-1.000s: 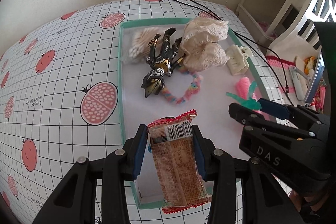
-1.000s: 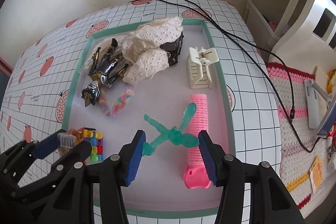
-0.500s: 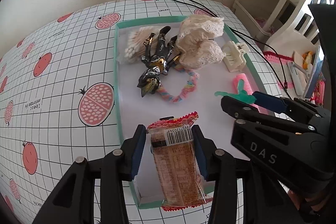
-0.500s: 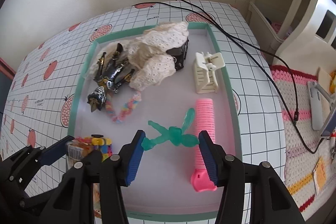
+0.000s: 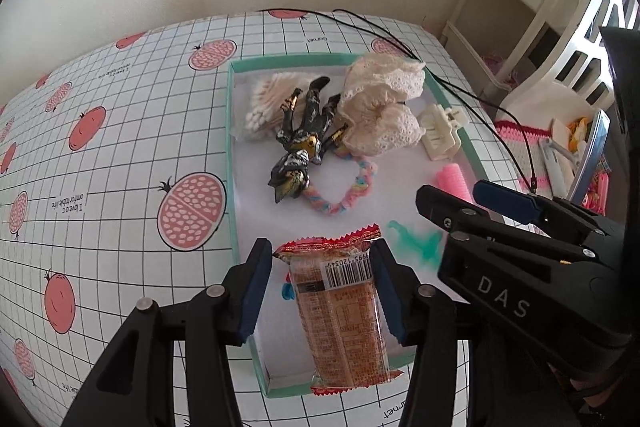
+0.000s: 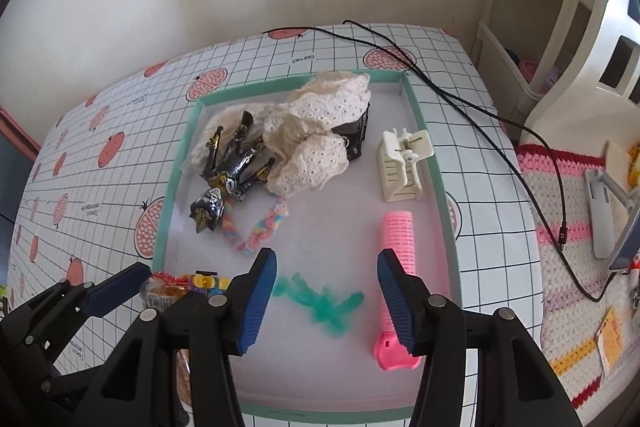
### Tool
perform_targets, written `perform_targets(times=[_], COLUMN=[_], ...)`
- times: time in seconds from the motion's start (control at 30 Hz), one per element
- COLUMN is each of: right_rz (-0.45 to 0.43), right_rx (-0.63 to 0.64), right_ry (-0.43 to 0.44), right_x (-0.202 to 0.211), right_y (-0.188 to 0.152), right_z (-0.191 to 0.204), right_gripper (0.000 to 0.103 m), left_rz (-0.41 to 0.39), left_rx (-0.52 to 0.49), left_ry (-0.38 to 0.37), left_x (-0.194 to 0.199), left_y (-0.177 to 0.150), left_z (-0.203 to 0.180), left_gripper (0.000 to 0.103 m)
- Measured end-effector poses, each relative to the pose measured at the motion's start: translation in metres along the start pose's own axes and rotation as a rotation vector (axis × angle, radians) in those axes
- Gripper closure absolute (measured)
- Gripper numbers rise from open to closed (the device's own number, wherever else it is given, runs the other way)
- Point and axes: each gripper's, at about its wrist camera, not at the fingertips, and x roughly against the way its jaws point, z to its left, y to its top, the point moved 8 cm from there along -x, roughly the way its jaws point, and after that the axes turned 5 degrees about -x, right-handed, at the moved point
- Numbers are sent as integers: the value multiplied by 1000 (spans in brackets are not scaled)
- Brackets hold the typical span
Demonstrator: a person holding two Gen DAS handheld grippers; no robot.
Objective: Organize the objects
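1. Left gripper [image 5: 320, 291]: black frame with blue ribbed pads, jaws spread. An orange-brown snack packet with a red crimped edge and a white barcode label [image 5: 340, 311] lies between the pads; the right pad touches the packet's edge, while a gap shows at the left pad. The packet sits over the near left corner of the tray.
2. Right gripper [image 6: 326, 301]: same build, jaws wide apart and empty, poised above the near half of the tray.
3. Shallow rectangular tray with a mint-green rim and white floor [image 6: 434, 179]: it rests on a white grid-pattern tablecloth printed with pink pomegranates [image 5: 120, 155].
4. Translucent green plastic figure [image 6: 324, 305]: motion-blurred, lying on the tray floor between the right gripper's pads in that view.
5. Pink ridged hair roller with a flat handle [image 6: 396, 259]: lies lengthwise near the tray's right wall, just right of the green figure.
6. Small multicoloured toy piece [image 6: 206, 281]: partly hidden, beside the packet at the near left.
7. Pastel twisted fuzzy loop [image 5: 344, 187]: mid-tray, touching the black-and-gold action figure [image 5: 304, 139] lying at its far left.
8. Cream plastic claw hair clip [image 6: 402, 167]: against the right wall.
9. Cream eyelet-lace fabric bundle [image 5: 380, 107]: far half, overlapping the action figure's right side.
10. Clear bag of cotton swabs [image 5: 266, 103]: far left corner.
11. Black cable [image 6: 460, 99]: runs across the far right of the tablecloth.
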Motion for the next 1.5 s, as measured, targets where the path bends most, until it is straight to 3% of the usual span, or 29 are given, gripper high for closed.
perform_targets(times=[0.43, 0.63, 0.83, 1.23, 1.3, 1.4, 1.5], right_rz=[-24, -45, -47, -34, -33, -32, -36], right_rx=[-34, -63, -78, -36, -26, -10, 2], right_ry=[6, 10, 11, -1, -3, -7, -9], right_x=[5, 9, 10, 5, 3, 2, 1], right_y=[4, 7, 8, 4, 4, 2, 2], right_z=[-4, -9, -12, -3, 0, 4, 8], right_gripper=[46, 47, 47, 47, 47, 47, 38], left_rz=[-31, -58, -74, -114, -119, -124, -128], left_rx=[16, 6, 12, 166, 190, 220, 248], left_ry=[10, 12, 13, 96, 117, 152, 169], left_x=[4, 11, 18, 24, 23, 20, 18], left_y=[4, 8, 11, 13, 12, 9, 6], left_z=[6, 6, 10, 66, 77, 91, 103], left_gripper=[51, 43, 43, 43, 40, 28, 23])
